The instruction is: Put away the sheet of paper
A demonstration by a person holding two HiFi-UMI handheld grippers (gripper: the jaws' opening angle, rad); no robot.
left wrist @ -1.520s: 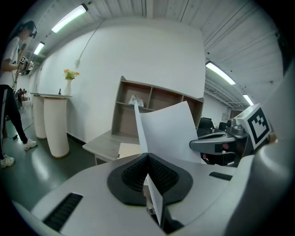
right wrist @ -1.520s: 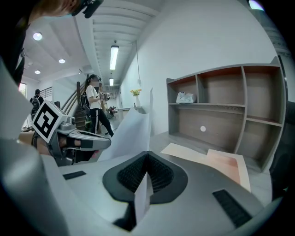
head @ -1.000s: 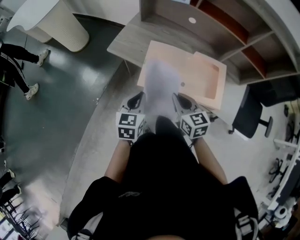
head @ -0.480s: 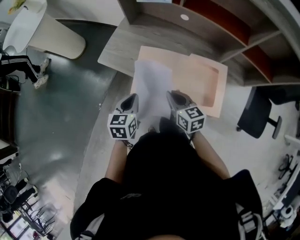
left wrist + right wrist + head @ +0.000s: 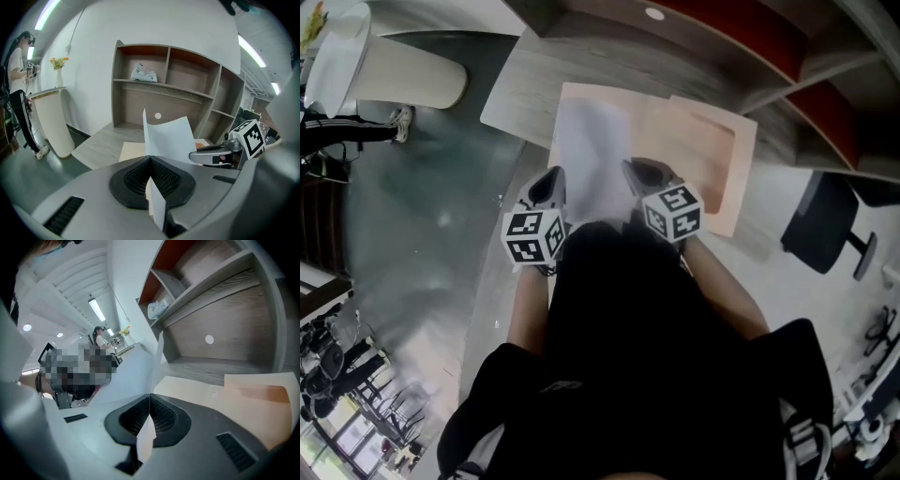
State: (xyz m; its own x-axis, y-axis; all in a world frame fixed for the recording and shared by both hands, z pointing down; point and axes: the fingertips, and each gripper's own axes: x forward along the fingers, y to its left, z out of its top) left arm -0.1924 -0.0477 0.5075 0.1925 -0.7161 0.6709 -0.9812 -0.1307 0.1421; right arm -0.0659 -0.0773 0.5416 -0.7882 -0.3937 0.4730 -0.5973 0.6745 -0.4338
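White sheet of paper (image 5: 592, 155) is held in the air between the two grippers, over the near left part of a peach-coloured folder (image 5: 705, 161) that lies on the grey wooden desk (image 5: 523, 92). The left gripper (image 5: 551, 180) has its jaws pressed together on the sheet's left edge, and the right gripper (image 5: 637, 171) is clamped the same way on the right edge, the paper bowing between them. At the far side of the desk stands a shelf unit (image 5: 187, 84) with a white bag (image 5: 143, 73) on its upper left shelf. A black office chair (image 5: 825, 225) sits to the right.
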